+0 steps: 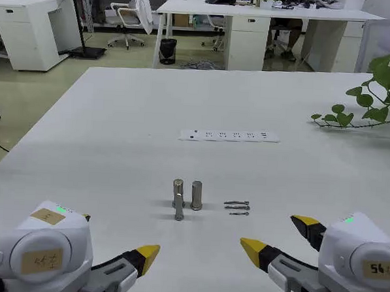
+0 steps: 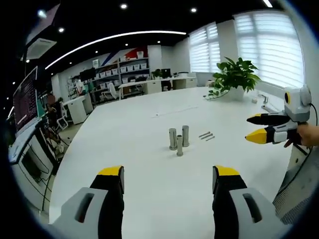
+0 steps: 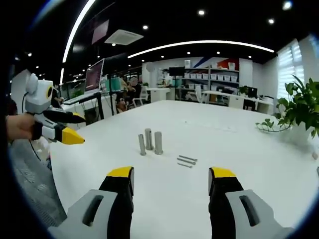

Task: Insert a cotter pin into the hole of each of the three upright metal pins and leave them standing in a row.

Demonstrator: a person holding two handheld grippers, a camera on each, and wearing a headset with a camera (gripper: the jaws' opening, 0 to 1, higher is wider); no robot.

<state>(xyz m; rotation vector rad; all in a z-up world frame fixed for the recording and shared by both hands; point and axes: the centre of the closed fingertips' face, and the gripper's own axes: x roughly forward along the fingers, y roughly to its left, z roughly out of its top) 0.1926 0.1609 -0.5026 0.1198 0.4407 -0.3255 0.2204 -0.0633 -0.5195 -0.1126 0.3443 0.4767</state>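
Note:
Three short upright metal pins [image 1: 187,196] stand close together in a cluster near the middle of the white table [image 1: 116,148]. In the left gripper view they are the pins [image 2: 179,139], and in the right gripper view the pins [image 3: 150,142]. A few small cotter pins [image 1: 237,206] lie flat just right of them, also seen as cotter pins [image 2: 206,135] and cotter pins [image 3: 185,161]. My left gripper [image 1: 117,235] is at the near left, open and empty. At the near right my right gripper [image 1: 279,234] is open too, holding nothing. Both are well short of the pins.
A white power strip [image 1: 229,135] lies farther back on the table. A leafy plant [image 1: 374,96] trails in at the right edge. Beyond the table stand office desks [image 1: 253,31] and chairs.

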